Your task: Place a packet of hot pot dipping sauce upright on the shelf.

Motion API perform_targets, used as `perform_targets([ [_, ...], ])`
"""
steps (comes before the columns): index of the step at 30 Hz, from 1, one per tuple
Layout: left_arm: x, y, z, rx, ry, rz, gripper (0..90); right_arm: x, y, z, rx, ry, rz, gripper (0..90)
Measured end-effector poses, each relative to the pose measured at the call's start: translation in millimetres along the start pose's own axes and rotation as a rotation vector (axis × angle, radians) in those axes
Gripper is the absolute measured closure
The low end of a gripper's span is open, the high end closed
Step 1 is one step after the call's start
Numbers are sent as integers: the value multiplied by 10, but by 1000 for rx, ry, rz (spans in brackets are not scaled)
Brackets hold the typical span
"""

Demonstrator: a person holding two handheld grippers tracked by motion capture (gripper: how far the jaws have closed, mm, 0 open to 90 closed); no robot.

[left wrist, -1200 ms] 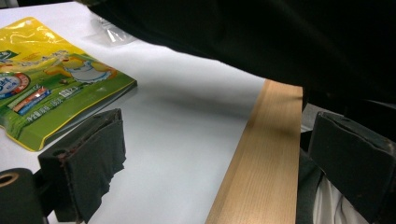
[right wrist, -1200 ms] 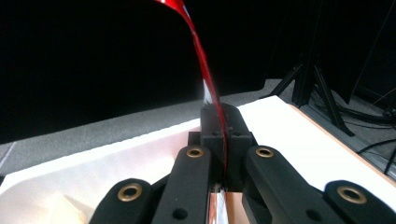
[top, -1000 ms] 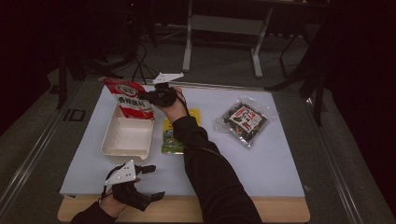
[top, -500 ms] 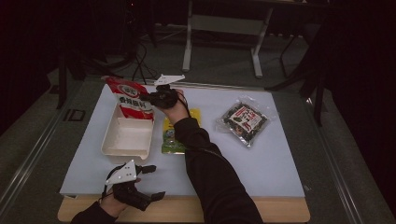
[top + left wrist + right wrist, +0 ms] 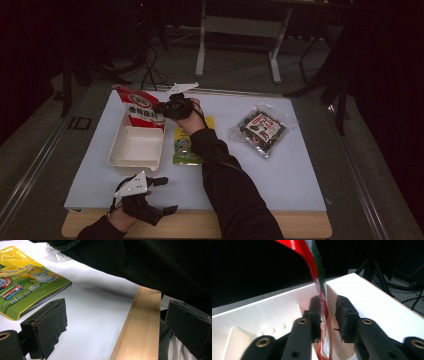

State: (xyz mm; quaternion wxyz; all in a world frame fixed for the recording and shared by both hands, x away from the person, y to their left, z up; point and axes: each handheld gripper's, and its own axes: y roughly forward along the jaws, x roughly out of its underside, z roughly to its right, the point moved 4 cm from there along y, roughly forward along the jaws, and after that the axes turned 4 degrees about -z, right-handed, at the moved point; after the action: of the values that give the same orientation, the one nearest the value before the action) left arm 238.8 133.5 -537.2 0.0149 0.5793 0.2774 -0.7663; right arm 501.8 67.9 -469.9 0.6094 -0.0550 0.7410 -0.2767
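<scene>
Red pouch (image 5: 144,106) propped upright in the white tray (image 5: 136,150) near the tabletop's far left corner, lower end inside the tray. Right claw (image 5: 161,108) around the pouch's edge, jaws just eased apart, a gap visible on one side in the right gripper view, pouch (image 5: 322,307) between the pads but no longer pinched. Left claw (image 5: 162,196) idle at the near edge, jaws wide and empty over the white mat and wood strip. Yellow-green pack (image 5: 187,145) flat beside the tray, dark packet (image 5: 261,129) well apart toward the right edge. Likely risk: pouch, barely supported, toppling out over the tray wall once released, or dragged along if a pad snags the film on withdrawal.
</scene>
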Motion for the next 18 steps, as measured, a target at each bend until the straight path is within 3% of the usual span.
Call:
perform_targets([
  [4, 0, 10, -4, 0, -2, -2, 46, 15, -74, -32, 21, 17, -23, 710],
  [18, -24, 54, -1, 10, 5, -2, 46, 111, -361, -135, 59, -19, -32, 633],
])
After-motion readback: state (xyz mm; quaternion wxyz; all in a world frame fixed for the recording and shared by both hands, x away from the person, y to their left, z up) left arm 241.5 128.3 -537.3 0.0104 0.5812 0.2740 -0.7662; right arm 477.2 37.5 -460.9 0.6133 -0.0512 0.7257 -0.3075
